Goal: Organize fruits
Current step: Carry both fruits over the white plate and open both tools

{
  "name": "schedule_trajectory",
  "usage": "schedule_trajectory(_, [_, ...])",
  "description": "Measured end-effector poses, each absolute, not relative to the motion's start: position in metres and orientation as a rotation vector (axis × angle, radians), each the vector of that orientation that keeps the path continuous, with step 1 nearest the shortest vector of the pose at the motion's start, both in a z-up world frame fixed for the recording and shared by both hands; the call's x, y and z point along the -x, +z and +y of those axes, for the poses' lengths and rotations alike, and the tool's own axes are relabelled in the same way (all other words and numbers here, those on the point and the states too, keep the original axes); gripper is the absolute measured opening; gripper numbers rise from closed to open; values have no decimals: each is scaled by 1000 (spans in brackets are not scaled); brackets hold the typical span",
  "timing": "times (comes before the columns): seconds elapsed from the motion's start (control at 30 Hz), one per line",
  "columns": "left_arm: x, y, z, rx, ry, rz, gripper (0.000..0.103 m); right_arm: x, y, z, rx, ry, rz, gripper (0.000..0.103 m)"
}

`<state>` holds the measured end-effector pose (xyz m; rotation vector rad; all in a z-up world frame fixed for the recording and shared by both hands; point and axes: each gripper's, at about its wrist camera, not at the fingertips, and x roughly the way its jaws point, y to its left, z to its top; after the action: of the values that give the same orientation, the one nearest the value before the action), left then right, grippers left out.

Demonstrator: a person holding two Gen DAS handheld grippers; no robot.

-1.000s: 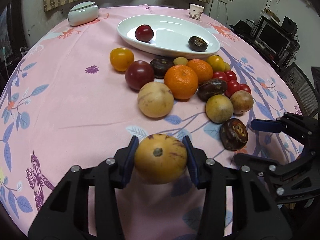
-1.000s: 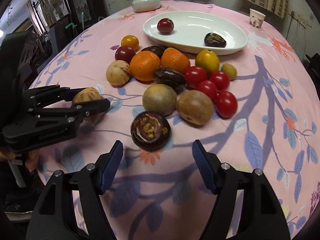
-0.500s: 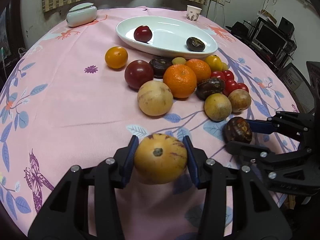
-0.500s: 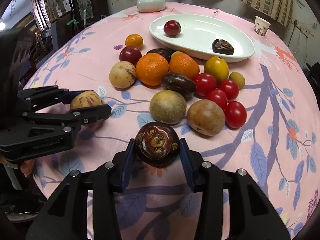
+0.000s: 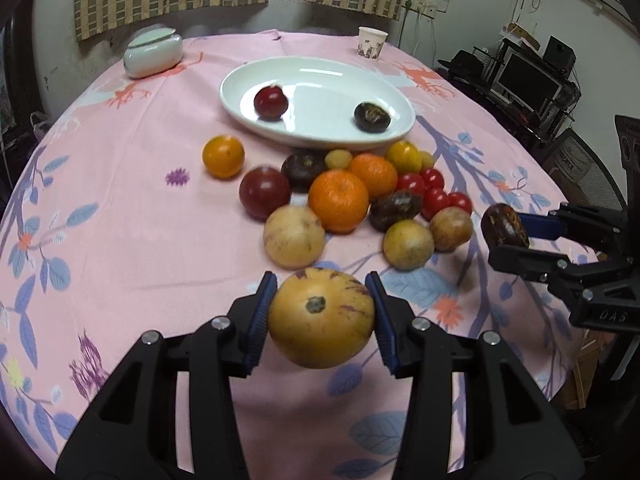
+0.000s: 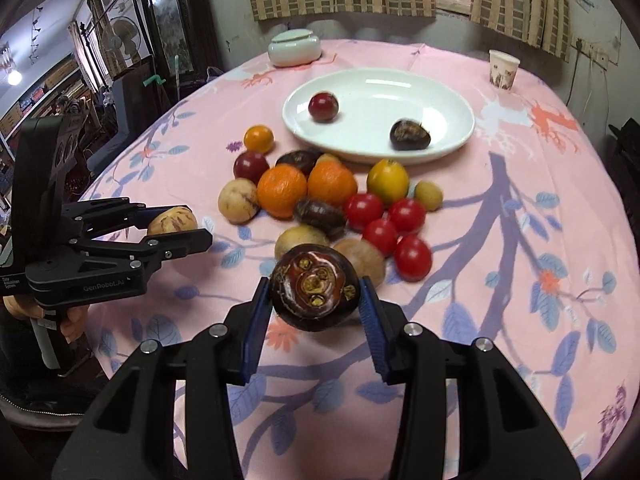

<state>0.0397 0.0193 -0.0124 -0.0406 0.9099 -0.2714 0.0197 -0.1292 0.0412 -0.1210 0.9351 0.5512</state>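
Pink floral cloth covers the round table [image 5: 120, 208], and nearest each camera a fruit hangs clear of it. Left tongs [image 5: 320, 314] are closed partway on a yellow purple-streaked melon [image 5: 322, 318], both blue pads pressed to its sides; right tongs [image 6: 314, 300], whose jaws have just been closing, now clamp a dark purple mangosteen [image 6: 314, 288] between their pads, and it appears lifted off the cloth. Both fruits are round and smooth, held only at their widest line, so a tilt or a jolt on the way could let either roll out and drop into the pile below. Just beyond lies that pile [image 5: 352, 200]: pale round fruits, two oranges, dark mangosteens, a cluster of red tomatoes [image 6: 388, 224], a plum and small yellow fruits, many touching one another. It sits between the tongs and the white oval dish [image 5: 320, 76], so a low carry would likely knock the oranges or scatter the tomatoes. Already in the dish are a red plum [image 5: 271, 103] and another dark fruit [image 5: 372, 117], well apart; a hard release could make the newcomers roll against them or over the shallow rim. Farther back stand a lidded white jar [image 5: 152, 52] and a paper cup [image 5: 372, 42], both clear of the route, before curtains along the wall.
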Motion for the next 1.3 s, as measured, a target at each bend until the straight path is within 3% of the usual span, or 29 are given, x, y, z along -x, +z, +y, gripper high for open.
schedule_trajectory(0.4, [-136, 53, 11, -6, -230, 803, 46, -113, 88, -136, 161, 482, 874, 44])
schedule_trajectory(0.77, [-245, 15, 6, 26, -152, 907, 46, -245, 29, -127, 109, 338, 975, 44])
schedule_trajectory(1.17, [-315, -15, -3, 16, -124, 990, 47, -272, -5, -110, 101, 361, 1018, 44])
schedule_trajectory(1.2, [-316, -18, -4, 6, -112, 995, 49, -273, -6, -110, 105, 363, 1017, 46])
schedule_trajectory(1.27, [-317, -18, -5, -8, -99, 1006, 77, -273, -7, -109, 108, 364, 1020, 52])
schedule_trajectory(1.3, [-315, -17, -6, -7, -91, 1007, 81, -274, -7, -111, 94, 359, 1019, 61])
